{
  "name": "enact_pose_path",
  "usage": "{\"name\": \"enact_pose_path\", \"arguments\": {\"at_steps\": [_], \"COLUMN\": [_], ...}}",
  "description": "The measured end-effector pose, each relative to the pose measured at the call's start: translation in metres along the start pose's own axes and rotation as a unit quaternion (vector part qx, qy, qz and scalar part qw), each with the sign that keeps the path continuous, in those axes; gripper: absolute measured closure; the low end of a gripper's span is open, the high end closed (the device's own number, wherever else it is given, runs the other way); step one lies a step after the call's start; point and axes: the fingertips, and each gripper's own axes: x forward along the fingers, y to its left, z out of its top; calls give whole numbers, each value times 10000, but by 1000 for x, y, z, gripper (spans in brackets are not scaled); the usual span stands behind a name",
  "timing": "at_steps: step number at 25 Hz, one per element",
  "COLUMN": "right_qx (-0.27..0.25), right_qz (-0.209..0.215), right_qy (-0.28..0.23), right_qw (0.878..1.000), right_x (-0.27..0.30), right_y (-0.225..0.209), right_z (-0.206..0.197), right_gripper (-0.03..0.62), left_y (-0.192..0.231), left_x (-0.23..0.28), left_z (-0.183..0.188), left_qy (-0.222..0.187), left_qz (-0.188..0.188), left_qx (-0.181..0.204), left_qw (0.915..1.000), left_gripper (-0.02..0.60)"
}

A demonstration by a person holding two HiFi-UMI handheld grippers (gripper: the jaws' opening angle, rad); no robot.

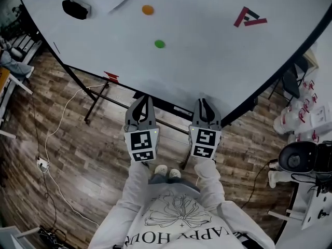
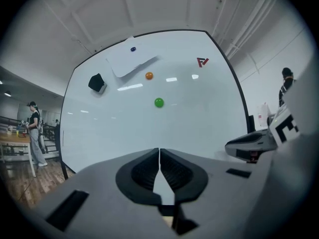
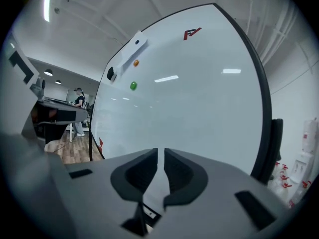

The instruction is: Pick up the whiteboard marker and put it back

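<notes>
An open-plan office or lab workspace: a large whiteboard (image 1: pixel 207 61) on a black frame stands over a wood-plank floor (image 1: pixel 93 154) with trailing cables (image 1: pixel 61 117), and a person (image 2: pixel 34 131) stands beside tables (image 2: pixel 10 142) under ceiling lights (image 3: pixel 48 72)

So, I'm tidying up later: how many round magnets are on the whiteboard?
3. An orange magnet sits just right of the paper sheet, a green magnet is below it, mid whiteboard, and a dark blue magnet is near the sheet's top. More could hide under the sheet.

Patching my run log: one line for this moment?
left gripper: shut, empty | right gripper: slightly apart, empty | both facing whiteboard
</notes>
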Motion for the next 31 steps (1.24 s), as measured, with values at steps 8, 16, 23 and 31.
{"name": "enact_pose_path", "arguments": {"at_steps": [8, 16, 23, 31], "right_qx": [295, 355, 404, 452], "right_qz": [-137, -189, -165, -160], "right_qy": [-139, -218, -253, -267], "right_qw": [9994, 9990, 9987, 9985], "right_x": [-17, -26, -29, -35], "right_y": [-16, -22, -22, -22], "right_z": [5, 9, 10, 11], "right_gripper": [568, 568, 571, 571], "left_y": [-11, -16, -20, -22], "left_x": [-7, -12, -15, -21], "left_z": [7, 7, 7, 6], "left_qy": [-66, -51, -44, -46], "left_qz": [-64, -50, -67, -68], "left_qx": [-7, 5, 6, -17], "left_qw": [10000, 10000, 10000, 10000], "left_gripper": [574, 574, 574, 574]}}
